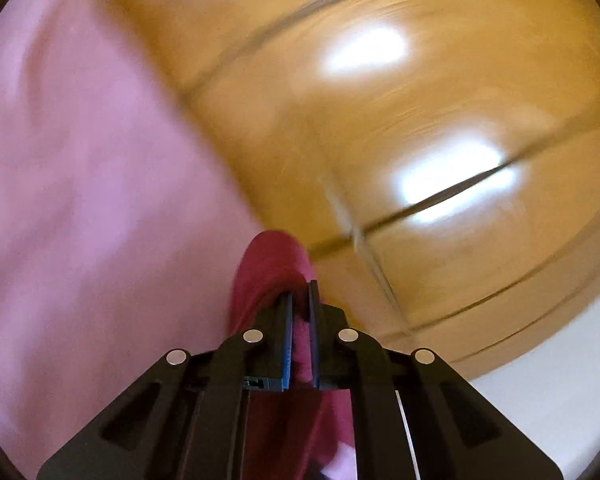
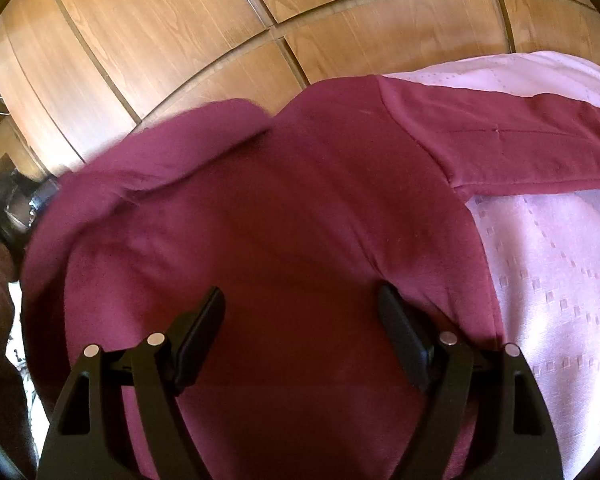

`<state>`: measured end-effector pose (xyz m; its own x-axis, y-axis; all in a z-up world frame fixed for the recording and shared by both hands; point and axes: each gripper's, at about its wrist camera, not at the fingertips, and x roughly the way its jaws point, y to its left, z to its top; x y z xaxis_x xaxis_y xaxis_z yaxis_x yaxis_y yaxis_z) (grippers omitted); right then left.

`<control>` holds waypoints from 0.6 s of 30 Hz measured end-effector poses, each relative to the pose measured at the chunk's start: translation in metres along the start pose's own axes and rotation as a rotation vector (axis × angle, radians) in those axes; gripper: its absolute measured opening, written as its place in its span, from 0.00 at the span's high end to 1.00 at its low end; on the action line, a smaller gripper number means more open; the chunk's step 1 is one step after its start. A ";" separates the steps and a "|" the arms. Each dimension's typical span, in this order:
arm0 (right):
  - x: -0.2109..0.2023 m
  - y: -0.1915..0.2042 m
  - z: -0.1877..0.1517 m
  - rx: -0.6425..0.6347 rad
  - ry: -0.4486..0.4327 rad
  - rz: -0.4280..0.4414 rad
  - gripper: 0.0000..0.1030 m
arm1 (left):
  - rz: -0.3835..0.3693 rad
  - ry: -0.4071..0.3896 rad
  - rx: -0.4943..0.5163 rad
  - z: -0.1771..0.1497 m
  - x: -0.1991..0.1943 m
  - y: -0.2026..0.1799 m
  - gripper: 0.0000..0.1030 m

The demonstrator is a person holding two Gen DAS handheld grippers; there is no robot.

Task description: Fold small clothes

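A maroon long-sleeved garment [image 2: 284, 208] lies spread on a pink bedcover [image 2: 548, 280], one sleeve [image 2: 520, 140] stretched out to the right. My right gripper [image 2: 302, 308] is open, its jaws wide apart just above the garment's body. My left gripper [image 1: 300, 296] is shut on a fold of the maroon garment [image 1: 272, 264], which bunches up past the fingertips; the left wrist view is blurred by motion. In the right wrist view the garment's left part [image 2: 160, 160] is lifted and blurred.
Wooden wardrobe panels [image 2: 220, 20] stand behind the bed and also show in the left wrist view [image 1: 420, 120]. The pink bedcover [image 1: 80, 200] fills the left of the left wrist view. Dark clutter [image 2: 4, 208] sits at the far left edge.
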<state>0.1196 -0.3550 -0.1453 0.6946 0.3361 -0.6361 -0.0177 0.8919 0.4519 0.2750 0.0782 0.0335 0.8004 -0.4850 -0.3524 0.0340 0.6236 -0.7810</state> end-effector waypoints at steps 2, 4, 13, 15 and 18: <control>0.000 0.000 0.000 0.000 0.000 0.000 0.23 | 0.113 -0.169 0.271 0.013 -0.032 -0.043 0.94; 0.000 0.000 0.000 -0.001 0.001 -0.001 0.23 | 0.204 -0.219 0.449 0.013 -0.044 -0.061 0.94; 0.000 0.001 0.001 -0.001 0.001 -0.001 0.23 | 0.394 0.069 0.124 0.037 -0.035 0.089 0.94; 0.000 0.002 0.001 -0.002 0.001 -0.002 0.23 | 0.294 0.103 -0.072 0.035 -0.047 0.134 0.86; 0.001 0.003 0.002 -0.005 0.003 -0.004 0.22 | 0.196 0.061 -0.236 0.027 -0.065 0.165 0.68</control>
<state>0.1219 -0.3525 -0.1429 0.6921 0.3336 -0.6400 -0.0185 0.8947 0.4463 0.2445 0.2298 -0.0587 0.7403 -0.4103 -0.5326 -0.2629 0.5525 -0.7910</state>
